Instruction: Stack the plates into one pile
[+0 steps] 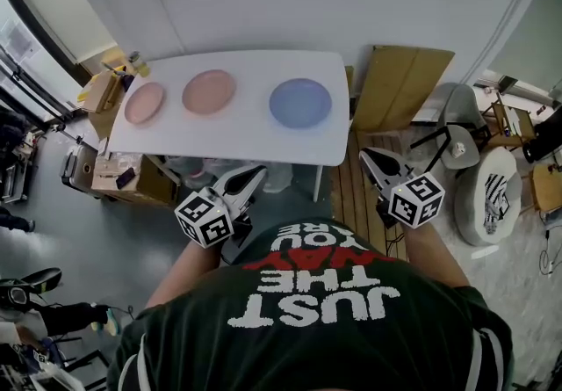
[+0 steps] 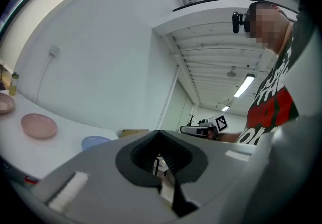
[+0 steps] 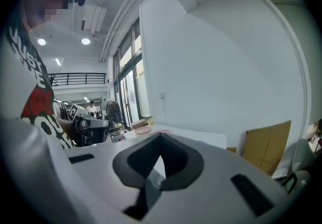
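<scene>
Jaws of the left gripper and the right gripper are pressed together, with nothing between them. Both grippers are held close to the person's chest, apart from the white surface. Three plates lie on it in a row, none touching: the outer pink plate, the middle pink plate and the blue plate.

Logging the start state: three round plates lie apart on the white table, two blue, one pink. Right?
Colours are swapped: the head view shows the left round plate and middle round plate pink, only the right round plate blue, all apart on the white table.
</scene>
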Tool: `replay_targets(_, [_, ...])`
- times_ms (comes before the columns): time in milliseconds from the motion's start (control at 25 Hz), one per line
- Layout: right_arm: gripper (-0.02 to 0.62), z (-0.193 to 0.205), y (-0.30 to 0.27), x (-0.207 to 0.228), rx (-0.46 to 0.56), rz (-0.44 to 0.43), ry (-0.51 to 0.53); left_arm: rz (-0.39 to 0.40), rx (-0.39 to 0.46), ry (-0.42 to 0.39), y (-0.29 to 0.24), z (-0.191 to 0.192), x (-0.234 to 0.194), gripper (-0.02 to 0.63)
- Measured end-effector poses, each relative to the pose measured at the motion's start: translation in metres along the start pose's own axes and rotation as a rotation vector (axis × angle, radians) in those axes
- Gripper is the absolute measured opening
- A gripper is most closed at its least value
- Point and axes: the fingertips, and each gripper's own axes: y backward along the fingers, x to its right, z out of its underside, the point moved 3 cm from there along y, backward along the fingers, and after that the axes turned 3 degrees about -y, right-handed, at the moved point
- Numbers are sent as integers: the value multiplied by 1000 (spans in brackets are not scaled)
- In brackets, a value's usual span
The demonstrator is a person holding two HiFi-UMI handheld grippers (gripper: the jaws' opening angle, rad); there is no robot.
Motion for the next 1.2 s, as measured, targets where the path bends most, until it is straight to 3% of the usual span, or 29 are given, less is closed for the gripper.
replay_targets(520, [6, -1, 41, 33, 37, -75, 11, -60, -5, -3, -39, 12, 44, 8])
replay_targets(720, [6, 8, 30, 46, 25, -96, 0, -76, -22, 7, -44, 22, 43, 8])
replay_targets(960, [6, 6, -28, 51, -6, -102, 3, -85, -37, 36, -43, 20, -18, 8])
replay_targets(1200, [6, -14, -127, 66, -5, -20, 35, 25, -50, 50, -67, 5, -141, 8])
